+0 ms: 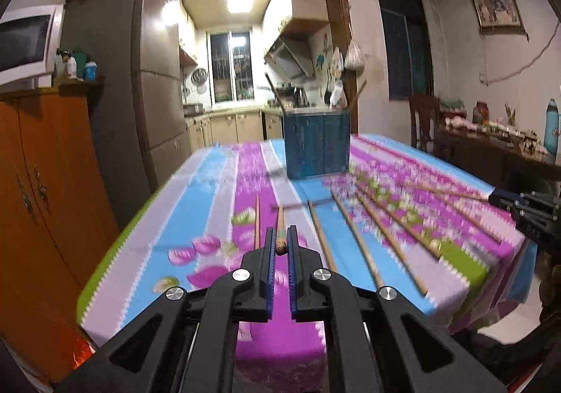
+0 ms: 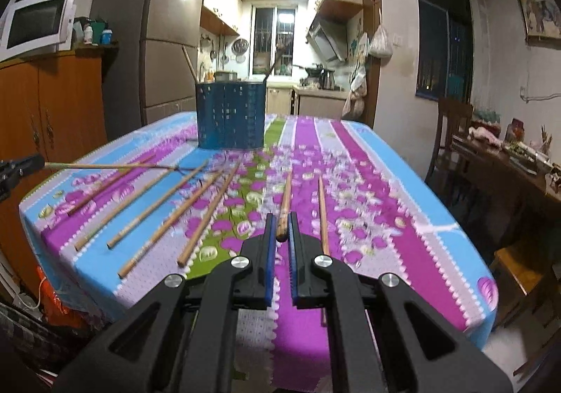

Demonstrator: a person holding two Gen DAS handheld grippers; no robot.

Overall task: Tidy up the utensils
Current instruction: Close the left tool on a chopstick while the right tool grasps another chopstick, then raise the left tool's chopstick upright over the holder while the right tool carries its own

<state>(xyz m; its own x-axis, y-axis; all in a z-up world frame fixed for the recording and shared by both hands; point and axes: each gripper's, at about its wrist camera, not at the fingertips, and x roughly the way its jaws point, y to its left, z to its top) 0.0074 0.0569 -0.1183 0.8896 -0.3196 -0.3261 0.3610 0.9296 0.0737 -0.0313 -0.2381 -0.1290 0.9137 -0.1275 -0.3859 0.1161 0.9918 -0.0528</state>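
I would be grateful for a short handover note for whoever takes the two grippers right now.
Left gripper: shut on one wooden chopstick, held by its end.
Right gripper: shut on another wooden chopstick, also by its end.
The blue perforated utensil holder stands at the far end of the flowered tablecloth; at least two sticks already stand in it.
Left: drop both held chopsticks into the holder, then collect the loose chopsticks lying in a row on the cloth.
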